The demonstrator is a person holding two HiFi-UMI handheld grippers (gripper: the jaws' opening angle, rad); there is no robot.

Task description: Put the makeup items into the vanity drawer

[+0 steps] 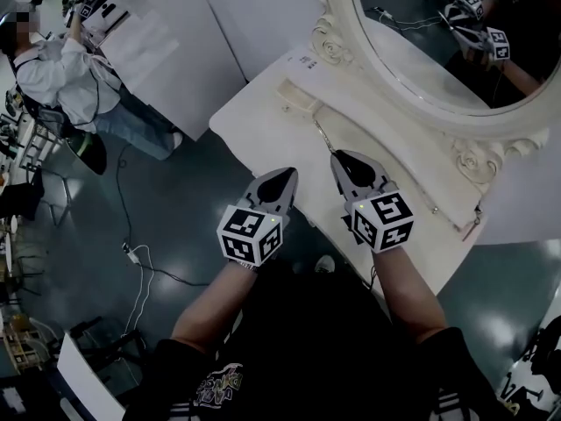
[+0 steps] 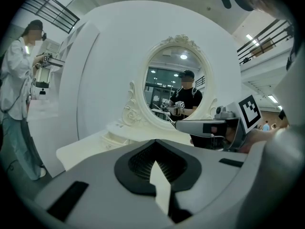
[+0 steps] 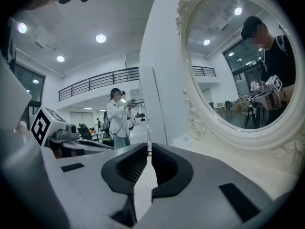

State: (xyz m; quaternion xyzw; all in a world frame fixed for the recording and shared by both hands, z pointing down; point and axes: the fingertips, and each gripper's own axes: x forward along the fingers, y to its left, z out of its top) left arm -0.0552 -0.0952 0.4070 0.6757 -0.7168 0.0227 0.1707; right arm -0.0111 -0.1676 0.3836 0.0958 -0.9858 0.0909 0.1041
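Note:
My right gripper (image 1: pixel 337 156) hovers over the white vanity top (image 1: pixel 263 117), shut on a thin makeup stick (image 1: pixel 323 135) that points toward the mirror base. In the right gripper view the stick (image 3: pixel 148 133) rises from between the closed jaws (image 3: pixel 148 150). My left gripper (image 1: pixel 287 175) is just off the vanity's front edge, left of the right one, jaws together with nothing in them; its own view (image 2: pixel 155 143) faces the mirror (image 2: pixel 177 82). No open drawer shows in any view.
The oval mirror (image 1: pixel 456 33) in its ornate frame stands along the back of the vanity, with a small raised box (image 1: pixel 298 95) at its left foot. A person (image 1: pixel 70 68) stands far left by white equipment. Cables (image 1: pixel 140 261) lie on the dark floor.

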